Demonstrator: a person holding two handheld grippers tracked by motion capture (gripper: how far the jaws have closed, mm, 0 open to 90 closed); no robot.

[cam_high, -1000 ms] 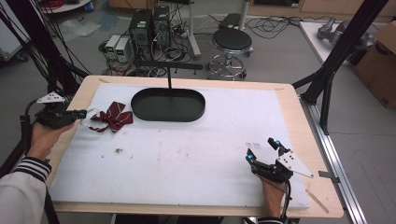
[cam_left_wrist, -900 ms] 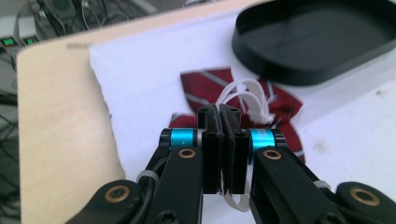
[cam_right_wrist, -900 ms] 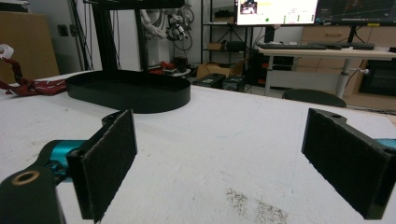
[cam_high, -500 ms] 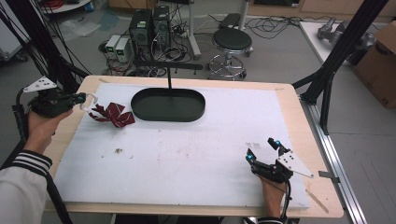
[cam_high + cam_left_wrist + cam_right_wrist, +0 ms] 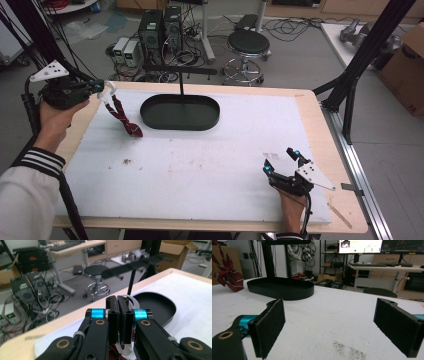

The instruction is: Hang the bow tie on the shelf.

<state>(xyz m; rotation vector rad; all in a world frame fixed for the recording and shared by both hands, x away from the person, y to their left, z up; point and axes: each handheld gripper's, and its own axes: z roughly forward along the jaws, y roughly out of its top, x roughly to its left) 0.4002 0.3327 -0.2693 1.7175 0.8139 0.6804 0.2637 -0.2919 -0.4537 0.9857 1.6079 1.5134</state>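
A dark red striped bow tie (image 5: 124, 117) on a white strap (image 5: 108, 92) dangles from my left gripper (image 5: 102, 89), lifted at the table's far left corner, its lower end just at the white mat. That gripper (image 5: 119, 305) is shut on the white strap (image 5: 130, 299). A black oval tray (image 5: 180, 112) with an upright post stands at the far middle, right of the bow tie. My right gripper (image 5: 282, 161) rests open near the front right of the mat. Between its wide-apart jaws in the right gripper view lies bare mat (image 5: 332, 315), with the tray (image 5: 280, 288) and bow tie (image 5: 227, 272) farther off.
The white mat (image 5: 210, 165) covers a wooden table (image 5: 325, 135). Small dark specks (image 5: 126, 161) lie at the left middle. Beyond the far edge stand a stool (image 5: 248, 45), computer cases (image 5: 160, 25) and cables. A black frame leg (image 5: 367, 55) rises at the right.
My left gripper has risen and drawn back toward the far left corner, lifting the bow tie off the mat so that it hangs stretched. The right gripper has stayed put.
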